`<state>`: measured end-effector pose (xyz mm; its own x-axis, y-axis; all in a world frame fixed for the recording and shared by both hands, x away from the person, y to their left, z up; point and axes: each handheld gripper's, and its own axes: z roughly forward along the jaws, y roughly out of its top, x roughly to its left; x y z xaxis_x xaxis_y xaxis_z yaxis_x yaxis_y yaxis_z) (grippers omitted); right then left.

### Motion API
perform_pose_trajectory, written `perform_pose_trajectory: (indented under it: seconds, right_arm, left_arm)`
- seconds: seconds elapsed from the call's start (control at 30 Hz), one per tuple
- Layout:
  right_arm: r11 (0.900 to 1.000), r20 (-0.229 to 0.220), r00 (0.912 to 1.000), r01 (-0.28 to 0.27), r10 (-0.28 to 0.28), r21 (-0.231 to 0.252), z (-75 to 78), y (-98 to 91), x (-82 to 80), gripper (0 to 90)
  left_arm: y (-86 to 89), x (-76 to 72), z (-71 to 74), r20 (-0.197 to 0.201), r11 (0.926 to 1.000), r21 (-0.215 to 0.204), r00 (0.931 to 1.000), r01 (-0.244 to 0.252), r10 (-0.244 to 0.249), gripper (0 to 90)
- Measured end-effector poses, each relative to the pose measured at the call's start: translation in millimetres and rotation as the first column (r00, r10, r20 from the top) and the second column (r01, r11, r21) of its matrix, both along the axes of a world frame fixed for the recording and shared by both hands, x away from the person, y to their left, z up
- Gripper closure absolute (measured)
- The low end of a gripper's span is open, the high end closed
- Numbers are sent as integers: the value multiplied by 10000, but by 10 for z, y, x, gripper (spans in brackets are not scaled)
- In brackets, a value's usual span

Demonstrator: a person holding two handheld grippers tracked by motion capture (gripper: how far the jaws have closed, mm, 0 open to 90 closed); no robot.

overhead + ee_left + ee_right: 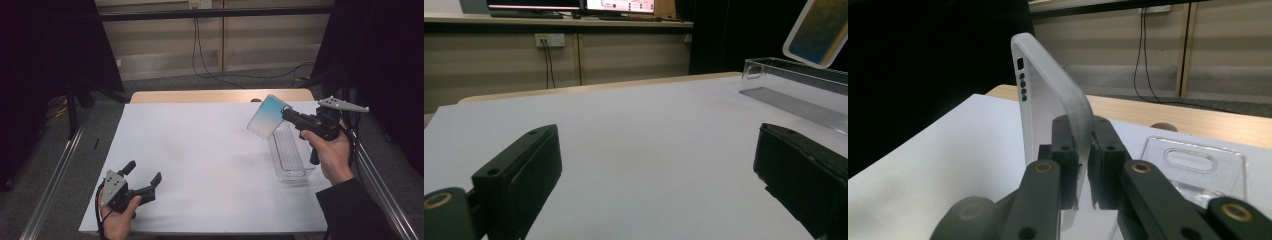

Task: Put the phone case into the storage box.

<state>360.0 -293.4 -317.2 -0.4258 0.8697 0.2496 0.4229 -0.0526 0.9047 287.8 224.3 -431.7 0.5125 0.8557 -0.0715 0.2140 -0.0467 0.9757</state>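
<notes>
A: White sheet over the wooden table, that's the biggest thing here. What sits on it?

B: A clear plastic bin, long and narrow, at the right side of the sheet, its handle cutout showing in the right gripper view.

A: And the phone case?

B: The phone case is up in the air, just above the far end of the bin, tilted, its blue-to-yellow face turned toward the camera. The right gripper has it clamped. In the right gripper view the case stands edge-on between the two black pads, which press on its lower part from both sides; the upper end with the small port holes rises well clear of them.

A: The left one?

B: The left gripper rests low at the near left of the sheet, its jaws spread wide with nothing between them, well apart from the case and bin.
</notes>
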Motion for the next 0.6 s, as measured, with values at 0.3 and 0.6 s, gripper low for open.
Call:
perform_pose_trajectory:
  seconds: [0.3,0.6]
  right_arm:
    - [9990,170,9995,264,-258,-358,97,-193,36,831]
    - [9964,199,9981,600,-589,-602,126,-392,62,831]
  left_arm:
    - [-7,1,0,49,9999,13,9999,110,-110,42]
    - [-68,5,0,-64,9994,-29,9994,343,-343,42]
